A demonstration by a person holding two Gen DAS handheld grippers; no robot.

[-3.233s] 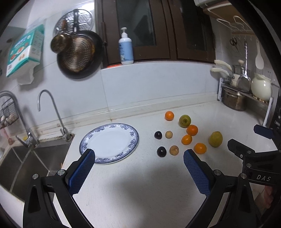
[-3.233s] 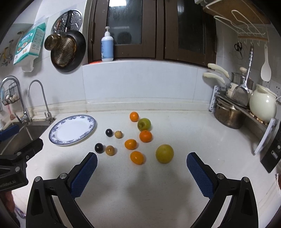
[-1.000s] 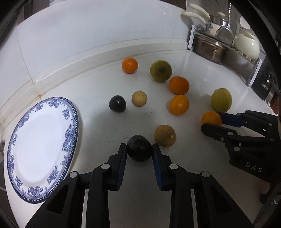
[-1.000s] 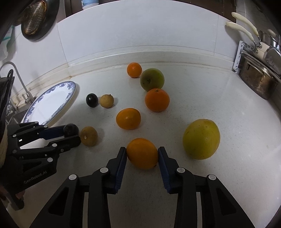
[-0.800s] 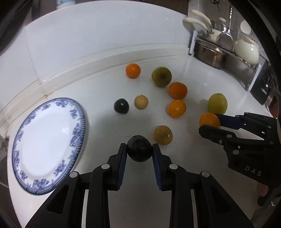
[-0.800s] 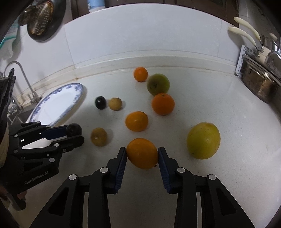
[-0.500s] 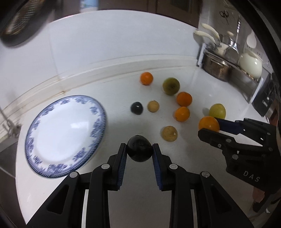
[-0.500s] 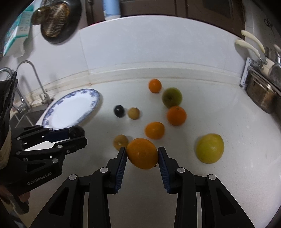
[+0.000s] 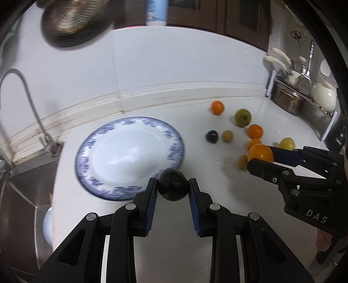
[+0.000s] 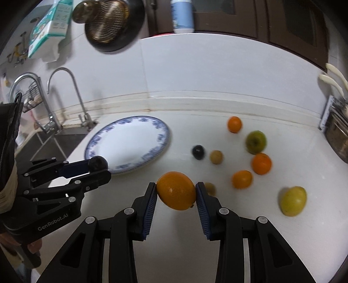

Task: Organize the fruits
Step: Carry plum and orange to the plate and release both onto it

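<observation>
My left gripper (image 9: 173, 187) is shut on a dark round fruit (image 9: 173, 184), held above the counter at the near rim of the blue-patterned white plate (image 9: 130, 156). My right gripper (image 10: 176, 191) is shut on an orange (image 10: 176, 190), held in the air right of the plate (image 10: 128, 143). In the left wrist view the right gripper and its orange (image 9: 260, 153) show at right. In the right wrist view the left gripper with the dark fruit (image 10: 97, 163) shows at left. Several fruits lie on the counter: oranges (image 10: 261, 163), a green apple (image 10: 256, 142), a yellow-green fruit (image 10: 293, 200), a dark fruit (image 10: 198, 151), small brown fruits (image 10: 216, 156).
A sink (image 9: 26, 196) with two taps (image 10: 65, 95) lies left of the plate. A rack with pots and a white kettle (image 9: 322, 95) stands at the right. Pans (image 10: 108, 21) hang on the back wall. A soap bottle (image 10: 182, 15) stands on the ledge.
Both grippers closed on their fruits, lifted them and carried them left toward the plate. The plate now lies right in front of the left gripper.
</observation>
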